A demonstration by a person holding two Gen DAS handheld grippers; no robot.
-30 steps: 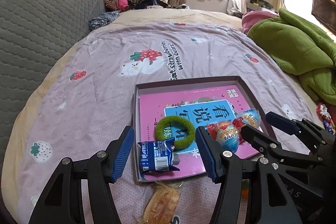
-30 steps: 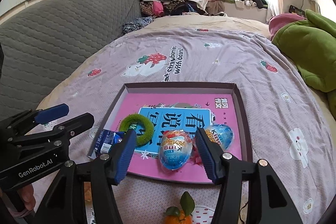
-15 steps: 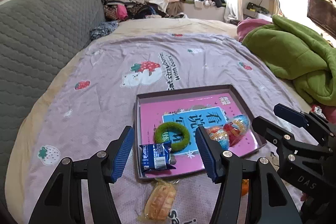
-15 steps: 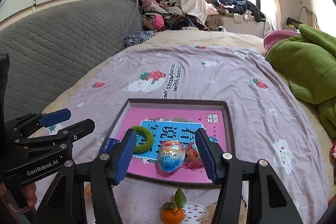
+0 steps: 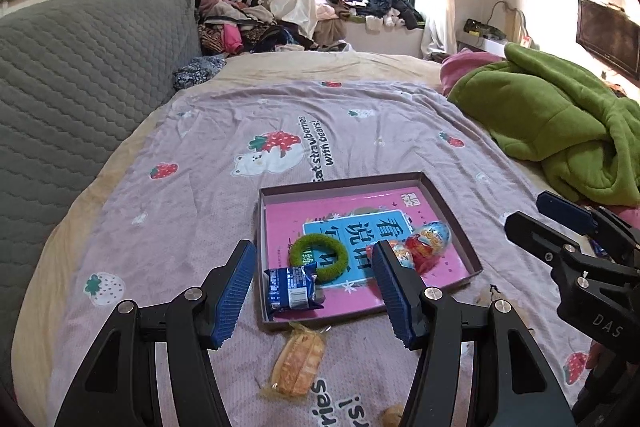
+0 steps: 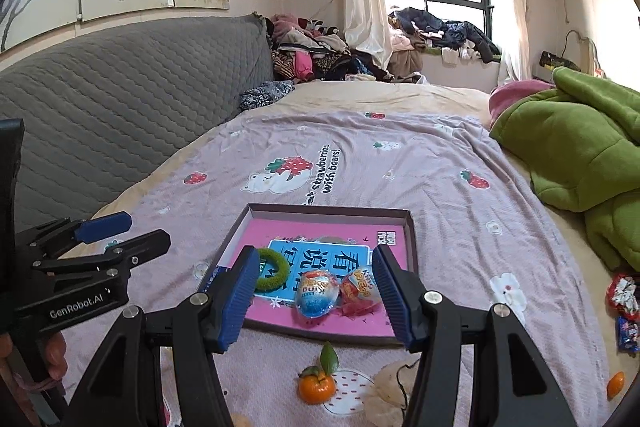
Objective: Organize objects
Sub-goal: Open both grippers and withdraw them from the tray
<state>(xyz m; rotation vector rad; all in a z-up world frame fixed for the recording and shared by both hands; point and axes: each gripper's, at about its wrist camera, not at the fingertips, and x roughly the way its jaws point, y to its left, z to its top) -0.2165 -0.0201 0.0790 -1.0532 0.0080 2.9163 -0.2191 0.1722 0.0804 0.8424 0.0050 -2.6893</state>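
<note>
Both sets of tongs, the left tongs (image 5: 314, 291) and the right tongs (image 6: 314, 297), hang released above the bed (image 5: 192, 163) with nothing between their blue pads. Beyond them a shallow box (image 5: 452, 211) lies flat on the lilac strawberry-print sheet, its long axis running roughly across the left view, its floor a pink and blue printed sheet. Inside lie a fuzzy green ring (image 5: 319, 259), a blue snack packet (image 5: 292, 287) at the near left corner, and two foil-wrapped eggs (image 6: 338, 287) side by side near the front wall. Outside the box, just before its near wall, lie a wrapped pastry (image 5: 298, 363) and a small orange (image 6: 317, 387) with a leaf.
</note>
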